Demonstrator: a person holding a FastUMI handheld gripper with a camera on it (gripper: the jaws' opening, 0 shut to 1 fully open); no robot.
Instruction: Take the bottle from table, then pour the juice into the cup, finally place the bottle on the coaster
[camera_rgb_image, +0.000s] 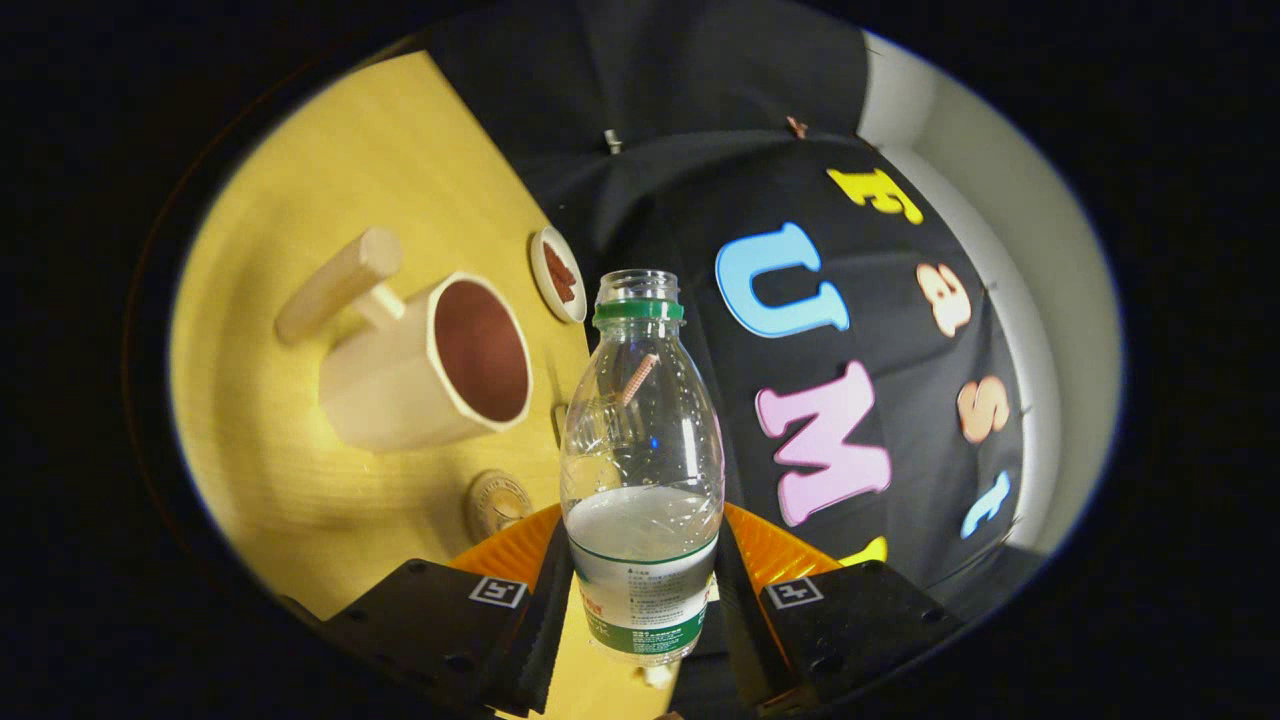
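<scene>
The gripper (640, 600) clamps both fingers on the labelled base of an uncapped, part-filled bottle (642, 460) tilted sideways near the cup (430, 365) on the table (300, 220), where further tipping short of the rim may spill juice.

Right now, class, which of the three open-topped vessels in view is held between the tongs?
The clear plastic bottle, uncapped, with a green neck ring, is gripped by the tongs. The cream handled cup and the small dish rest on the yellow table beyond.
</scene>
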